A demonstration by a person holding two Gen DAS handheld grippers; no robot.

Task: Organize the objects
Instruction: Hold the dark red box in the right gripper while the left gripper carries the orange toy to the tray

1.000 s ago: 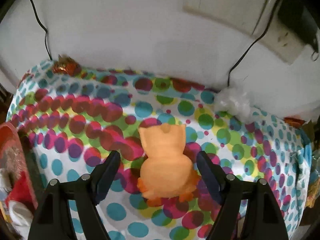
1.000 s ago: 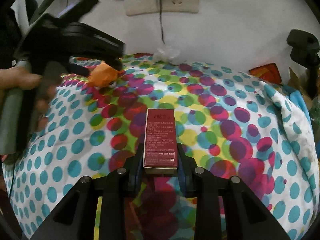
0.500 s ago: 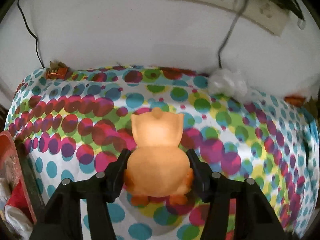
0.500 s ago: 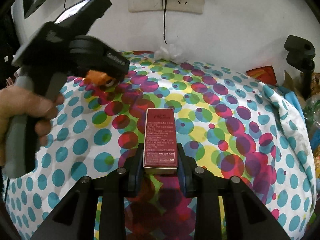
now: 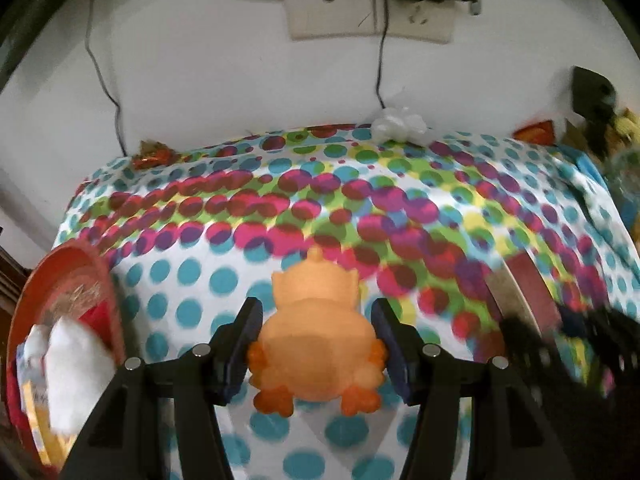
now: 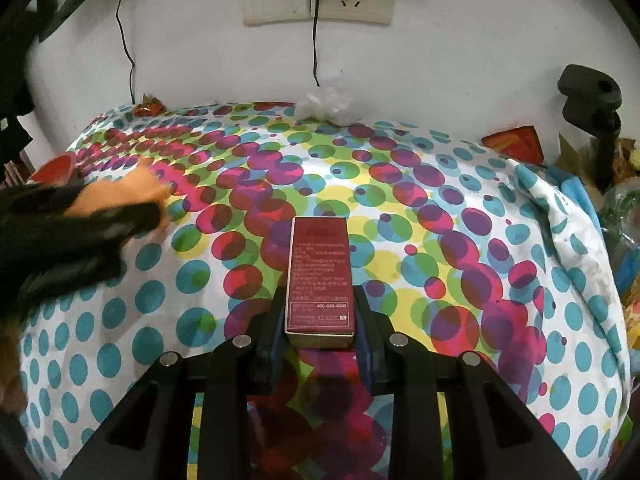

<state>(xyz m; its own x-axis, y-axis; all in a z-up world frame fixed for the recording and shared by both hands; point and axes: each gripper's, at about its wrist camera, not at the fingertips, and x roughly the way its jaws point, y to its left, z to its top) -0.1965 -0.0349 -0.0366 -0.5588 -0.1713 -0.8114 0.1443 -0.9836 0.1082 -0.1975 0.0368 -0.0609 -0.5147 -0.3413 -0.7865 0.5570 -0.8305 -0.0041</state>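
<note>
Over the dotted cloth (image 6: 460, 208), the left gripper (image 5: 316, 344) clamps one orange duck toy (image 5: 318, 340); the right gripper (image 6: 320, 332) clamps one red box (image 6: 319, 276).

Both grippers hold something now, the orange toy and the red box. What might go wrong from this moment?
1. The left gripper clamps the orange toy only at its rounded sides, so it may slip or twist.
2. The right gripper grips just the near end of the red box; the long free end could tip down.
3. The two grippers are close together over the dotted cloth and might collide.
</note>
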